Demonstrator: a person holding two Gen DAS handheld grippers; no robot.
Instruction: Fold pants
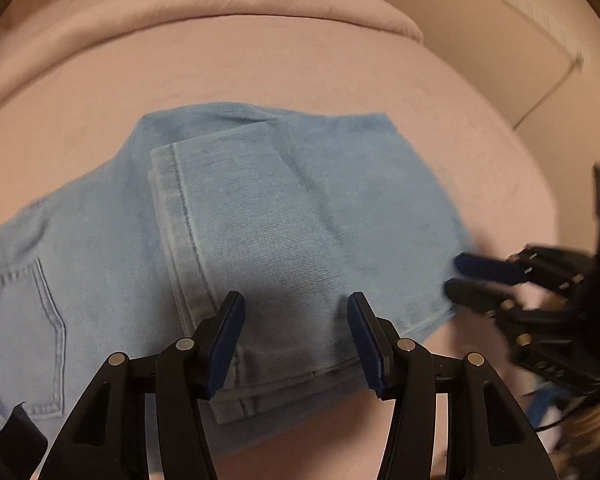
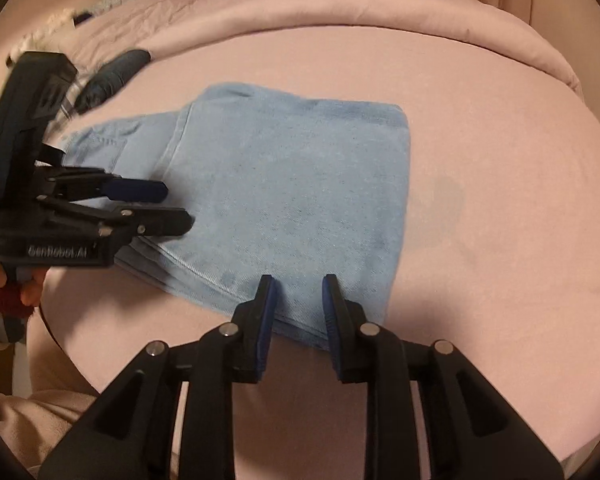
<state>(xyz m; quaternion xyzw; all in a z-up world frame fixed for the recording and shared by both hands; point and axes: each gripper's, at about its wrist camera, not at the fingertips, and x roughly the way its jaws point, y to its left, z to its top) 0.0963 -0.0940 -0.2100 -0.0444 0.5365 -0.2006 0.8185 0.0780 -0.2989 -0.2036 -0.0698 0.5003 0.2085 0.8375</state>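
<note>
White lettering reading "GenRobot.AI" stands on the black body of the left tool [image 2: 178, 206], at the left.

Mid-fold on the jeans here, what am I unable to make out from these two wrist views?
- Left wrist view: the jeans run off the left edge; waistband end is cut off.
- Left wrist view: the right gripper is motion-blurred, so contact with the denim edge is unclear.
- Right wrist view: the left gripper covers the near fold's edge.
- Both views: layers under the top fold are hidden.
</note>
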